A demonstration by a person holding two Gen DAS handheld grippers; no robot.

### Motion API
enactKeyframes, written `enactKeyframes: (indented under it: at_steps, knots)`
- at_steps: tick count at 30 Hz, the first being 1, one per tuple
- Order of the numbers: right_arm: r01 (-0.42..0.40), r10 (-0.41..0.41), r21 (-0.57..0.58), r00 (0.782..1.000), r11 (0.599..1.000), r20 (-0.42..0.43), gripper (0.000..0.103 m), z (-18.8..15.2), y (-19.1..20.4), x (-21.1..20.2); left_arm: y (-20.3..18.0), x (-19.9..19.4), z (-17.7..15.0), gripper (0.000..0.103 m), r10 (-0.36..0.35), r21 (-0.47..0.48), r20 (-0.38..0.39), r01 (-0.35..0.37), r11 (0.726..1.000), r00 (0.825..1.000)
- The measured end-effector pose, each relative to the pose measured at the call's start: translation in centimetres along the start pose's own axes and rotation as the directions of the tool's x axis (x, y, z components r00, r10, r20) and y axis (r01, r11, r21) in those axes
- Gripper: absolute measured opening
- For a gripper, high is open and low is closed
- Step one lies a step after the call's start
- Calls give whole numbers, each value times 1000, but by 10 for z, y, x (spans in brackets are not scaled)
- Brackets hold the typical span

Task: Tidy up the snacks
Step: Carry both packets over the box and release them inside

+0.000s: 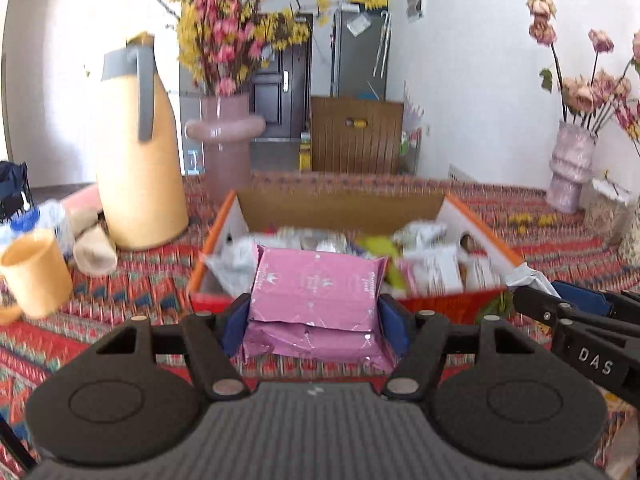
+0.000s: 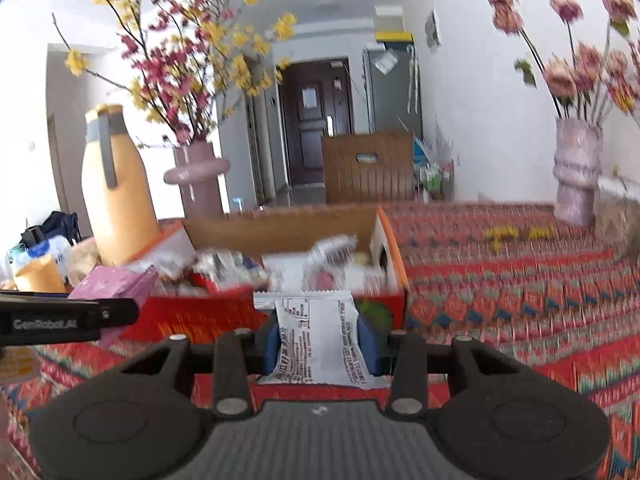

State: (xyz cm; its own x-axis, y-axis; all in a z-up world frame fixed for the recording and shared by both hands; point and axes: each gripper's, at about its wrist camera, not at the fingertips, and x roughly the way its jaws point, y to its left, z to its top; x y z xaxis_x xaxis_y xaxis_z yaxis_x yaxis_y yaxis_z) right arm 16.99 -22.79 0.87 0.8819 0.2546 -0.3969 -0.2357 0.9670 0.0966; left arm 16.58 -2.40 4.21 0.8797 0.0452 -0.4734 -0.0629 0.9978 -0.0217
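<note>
On my right the patterned tablecloth runs bare toward a pale lilac vase near the far edge, so that side gives me room; on my left it is crowded by a tall yellow jug, a pink vase with blossom branches, and a yellow cup. Between them sits an open cardboard box with orange-edged flaps and a red front wall, heaped with mixed snack packets I can't tell apart through the blur. My left gripper is clamped on a pink packet, its blue pads pressing both sides, the packet held just in front of the box's near wall. My right gripper grips a white printed sachet between its pads, also just short of the box front.
</note>
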Motion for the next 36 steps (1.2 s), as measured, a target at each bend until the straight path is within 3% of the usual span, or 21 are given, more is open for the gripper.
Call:
enactKeyframes:
  at_steps: [10, 17, 25, 31, 36]
  knots:
    - [29, -26, -37, 998, 999, 60, 39, 52, 9, 33, 6, 21, 46, 68, 37, -27, 73, -35, 999, 997]
    - [69, -65, -59, 996, 996, 62, 39, 71, 16, 73, 15, 59, 58, 68, 67, -65, 64, -63, 996, 996]
    - [92, -91, -11, 994, 996, 55, 39, 64, 5, 109, 19, 97, 42, 68, 90, -74, 82, -84, 994, 992]
    - [69, -69, 5, 997, 998, 44, 39, 54, -1, 117, 18, 99, 36, 69, 93, -49, 103, -88, 995, 990]
    - [66, -66, 1, 997, 998, 30, 46, 51, 0, 117, 22, 96, 34, 79, 97, -74, 126, -88, 993, 987]
